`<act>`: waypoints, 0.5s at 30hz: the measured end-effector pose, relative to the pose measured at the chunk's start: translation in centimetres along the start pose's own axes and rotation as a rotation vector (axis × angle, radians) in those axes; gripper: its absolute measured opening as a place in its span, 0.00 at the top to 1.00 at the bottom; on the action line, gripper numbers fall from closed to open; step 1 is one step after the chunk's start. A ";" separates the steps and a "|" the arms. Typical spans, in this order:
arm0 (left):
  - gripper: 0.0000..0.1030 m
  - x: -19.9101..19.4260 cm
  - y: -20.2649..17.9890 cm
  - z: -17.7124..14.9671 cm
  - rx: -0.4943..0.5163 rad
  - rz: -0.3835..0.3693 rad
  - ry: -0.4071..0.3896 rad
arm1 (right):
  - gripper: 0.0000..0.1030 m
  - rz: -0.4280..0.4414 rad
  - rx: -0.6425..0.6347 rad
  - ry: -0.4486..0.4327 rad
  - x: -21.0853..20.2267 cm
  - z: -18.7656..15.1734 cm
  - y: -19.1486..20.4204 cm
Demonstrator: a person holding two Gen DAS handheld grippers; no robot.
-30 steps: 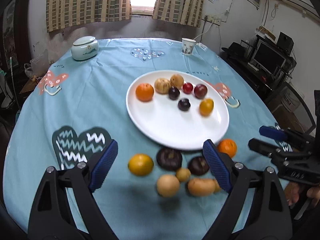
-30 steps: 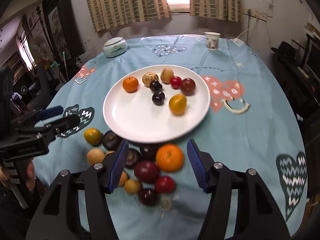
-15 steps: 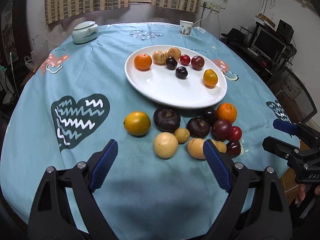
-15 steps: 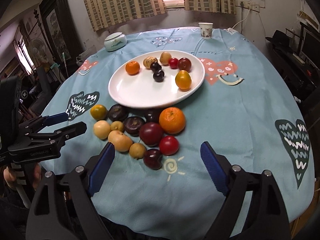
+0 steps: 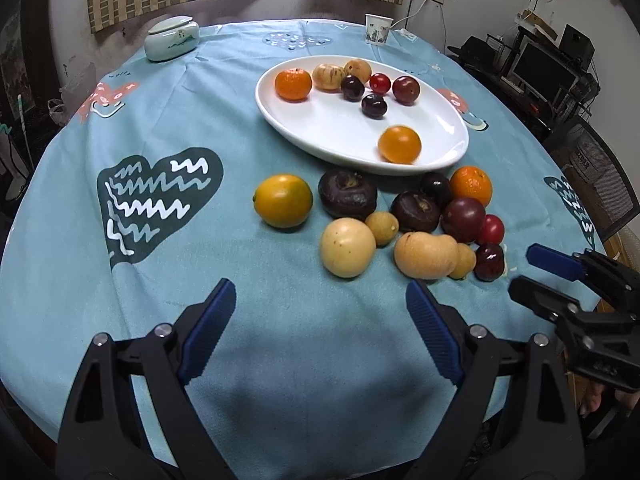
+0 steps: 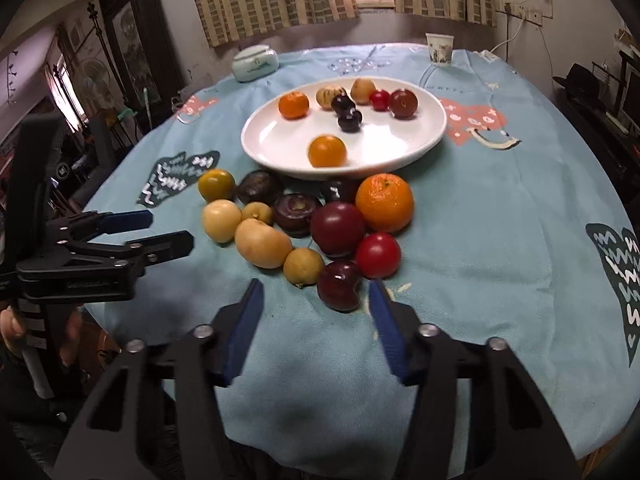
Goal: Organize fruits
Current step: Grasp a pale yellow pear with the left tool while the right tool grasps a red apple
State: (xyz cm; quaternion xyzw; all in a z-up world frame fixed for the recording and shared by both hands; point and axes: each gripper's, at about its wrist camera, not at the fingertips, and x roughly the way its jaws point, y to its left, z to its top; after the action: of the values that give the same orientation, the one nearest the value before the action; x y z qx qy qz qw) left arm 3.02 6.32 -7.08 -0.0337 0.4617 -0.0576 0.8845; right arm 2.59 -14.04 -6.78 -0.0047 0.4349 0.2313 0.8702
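A white plate (image 5: 328,136) holds several fruits, among them a mandarin (image 5: 293,84) and an orange-yellow one (image 5: 399,144) by the near rim. In front of it on the blue cloth lie several loose fruits: a yellow citrus (image 5: 283,200), a pale round fruit (image 5: 347,252), an orange (image 6: 384,202), a red tomato (image 6: 378,255). My left gripper (image 5: 320,300) is open and empty, short of the pale fruit. My right gripper (image 6: 316,296) has its jaws closing; a dark red fruit (image 6: 338,286) sits just past its tips, untouched. The right gripper (image 5: 536,272) also shows in the left view.
A lidded ceramic jar (image 5: 172,38) and a paper cup (image 5: 378,29) stand at the table's far side. The round table's edge runs close below both grippers. A desk with a monitor (image 5: 544,72) and a mesh chair (image 5: 600,176) stand to the right.
Both grippers have drawn back toward the near table edge and sunk lower. The right jaws widened, then narrowed. The orange-yellow fruit on the plate has rolled toward the near rim.
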 end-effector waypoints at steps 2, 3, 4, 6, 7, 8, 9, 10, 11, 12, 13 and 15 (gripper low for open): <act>0.14 0.1 0.2 -0.2 -0.004 0.002 0.006 | 0.58 -0.011 0.006 0.027 1.5 0.1 -0.2; 0.14 0.2 0.3 -0.3 -0.006 0.003 0.010 | 0.59 -0.025 0.005 0.036 2.2 0.1 -0.4; 0.14 0.4 0.4 -0.3 -0.009 0.003 0.014 | 0.67 -0.056 -0.002 0.047 3.1 0.1 -0.4; 0.14 0.9 0.7 -0.3 -0.013 0.003 0.022 | 0.72 -0.087 -0.012 0.042 3.9 -0.1 -0.5; 0.14 1.4 0.8 -0.2 -0.017 0.009 0.028 | 0.72 -0.085 -0.005 0.042 3.8 -0.2 -0.5; 0.14 1.8 0.9 -0.2 -0.022 0.015 0.033 | 0.72 -0.077 -0.001 0.043 3.6 -0.2 -0.5; 0.14 2.2 1.0 -0.2 -0.026 0.020 0.037 | 0.72 -0.065 0.006 0.046 3.2 -0.3 -0.6; 0.14 2.5 1.0 -0.1 -0.031 0.021 0.038 | 0.72 -0.063 0.010 0.045 2.8 -0.5 -0.6; 0.14 2.8 1.0 -0.1 -0.035 0.020 0.036 | 0.72 -0.067 0.010 0.040 2.3 -0.6 -0.6; 0.14 3.1 1.0 0.0 -0.037 0.020 0.032 | 0.72 -0.075 0.009 0.034 1.8 -0.7 -0.7; 0.14 3.4 0.8 0.1 -0.038 0.026 0.027 | 0.72 -0.086 0.014 0.032 1.4 -0.9 -0.9; 0.15 3.9 0.5 0.2 -0.032 0.033 0.019 | 0.72 -0.092 0.033 0.035 1.1 -1.2 -1.5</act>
State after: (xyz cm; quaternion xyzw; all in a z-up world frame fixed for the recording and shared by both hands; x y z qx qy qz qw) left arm 5.44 6.30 -10.13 -0.0394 0.4714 -0.0358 0.8803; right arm 2.87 -15.21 -8.68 -0.0143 0.4532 0.1837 0.8722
